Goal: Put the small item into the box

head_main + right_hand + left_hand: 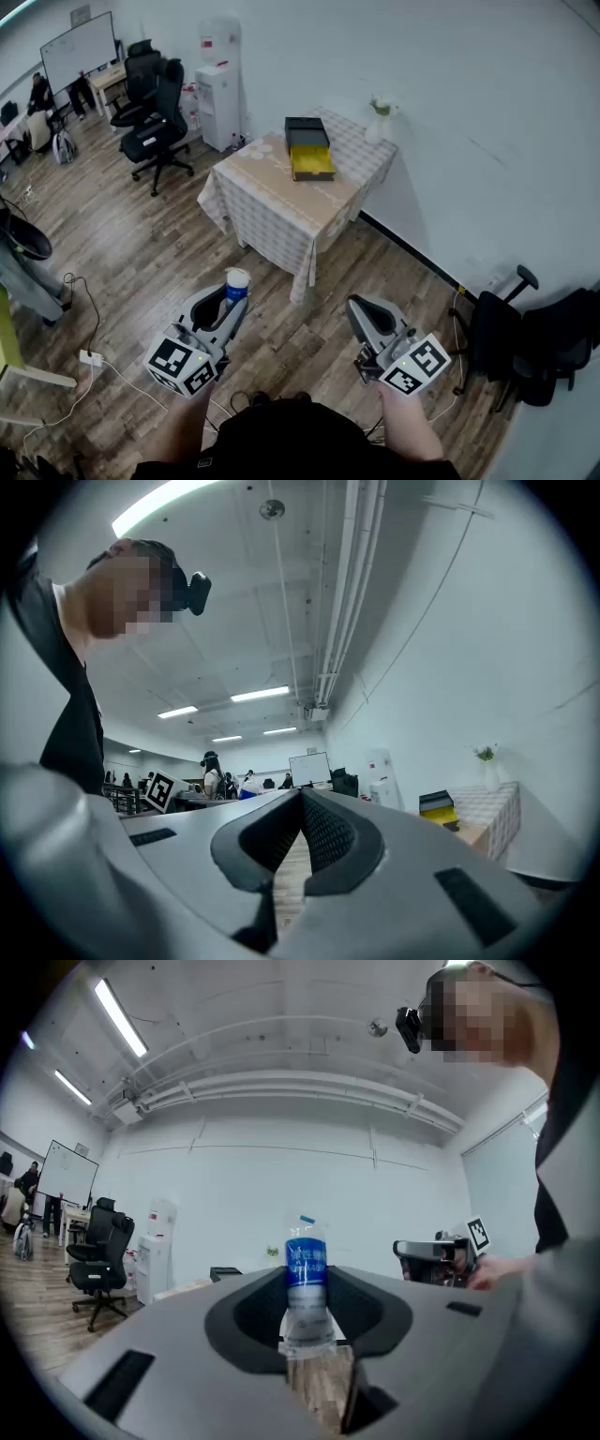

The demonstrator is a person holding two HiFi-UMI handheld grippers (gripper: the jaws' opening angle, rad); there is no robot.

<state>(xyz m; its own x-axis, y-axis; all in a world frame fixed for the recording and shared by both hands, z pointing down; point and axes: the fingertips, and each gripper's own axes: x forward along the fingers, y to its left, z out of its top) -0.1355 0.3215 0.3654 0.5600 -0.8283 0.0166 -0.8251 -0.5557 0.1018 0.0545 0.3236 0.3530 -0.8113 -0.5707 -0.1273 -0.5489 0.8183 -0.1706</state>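
Observation:
A small clear bottle [237, 284] with a blue label and white cap stands upright between the jaws of my left gripper [234, 298], which is shut on it. In the left gripper view the bottle [307, 1279] rises from the pads, held by its lower half. My right gripper [361, 319] is shut with nothing in it; its jaws meet at the tips in the right gripper view [300, 803]. The box [309, 148], black with a yellow drawer pulled out, lies on a cloth-covered table [281, 202] well ahead of both grippers. Both grippers hang over the wooden floor.
Black office chairs [155, 112] and a white water dispenser [217, 103] stand left of the table. A vase [378, 120] sits at the table's far corner. Another black chair [525, 347] stands at the right wall. A power strip [91, 357] with cable lies on the floor at left.

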